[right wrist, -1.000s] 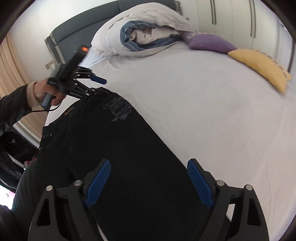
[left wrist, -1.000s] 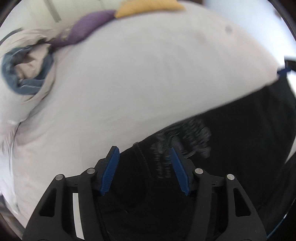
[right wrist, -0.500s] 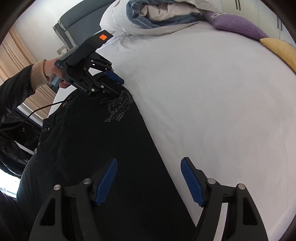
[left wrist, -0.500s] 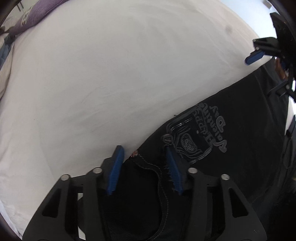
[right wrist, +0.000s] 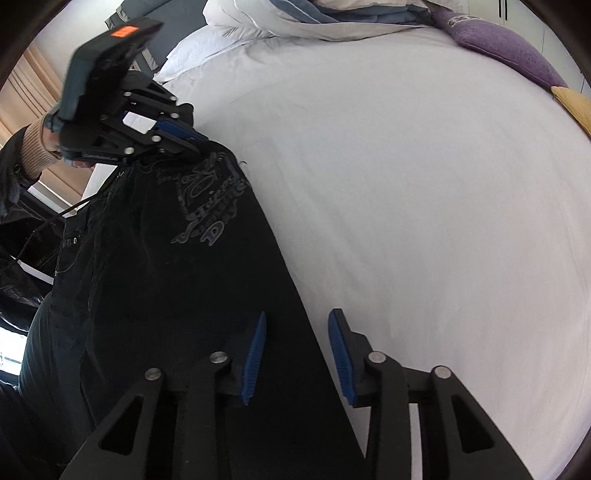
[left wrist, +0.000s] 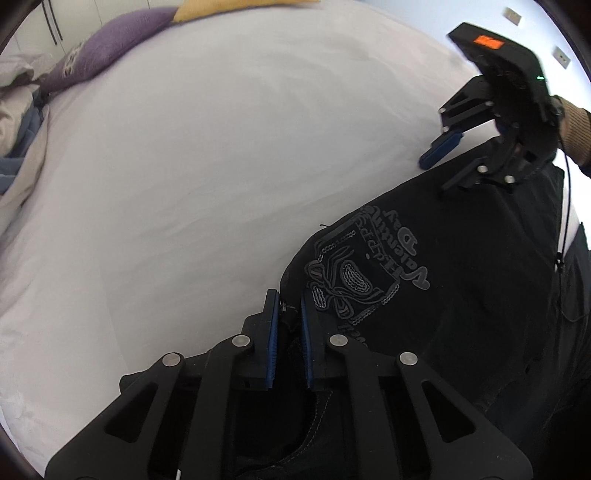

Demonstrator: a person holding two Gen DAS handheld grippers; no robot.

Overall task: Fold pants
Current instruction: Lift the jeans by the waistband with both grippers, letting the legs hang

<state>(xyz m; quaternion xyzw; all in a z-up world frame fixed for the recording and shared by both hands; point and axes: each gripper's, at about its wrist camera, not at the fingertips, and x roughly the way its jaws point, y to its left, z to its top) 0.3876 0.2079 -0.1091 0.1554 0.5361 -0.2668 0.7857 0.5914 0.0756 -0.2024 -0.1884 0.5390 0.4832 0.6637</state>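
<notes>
Black pants (left wrist: pixel 461 295) with an embroidered grey back-pocket design lie along the near edge of a white bed; they also show in the right wrist view (right wrist: pixel 177 280). My left gripper (left wrist: pixel 288 306) is shut on the waistband corner of the pants, and shows in the right wrist view (right wrist: pixel 192 142). My right gripper (right wrist: pixel 297 325) is open, its fingers straddling the leg's outer edge further down; it also shows in the left wrist view (left wrist: pixel 443 147), just above that edge.
The white bed sheet (right wrist: pixel 424 203) spreads wide beyond the pants. A purple cushion (right wrist: pixel 498 48), a yellow cushion (right wrist: pixel 576 107) and a rolled white and blue duvet (right wrist: pixel 314 18) lie at the head of the bed.
My left gripper has closed onto the waistband corner. My right gripper has narrowed and moved down toward the leg's edge.
</notes>
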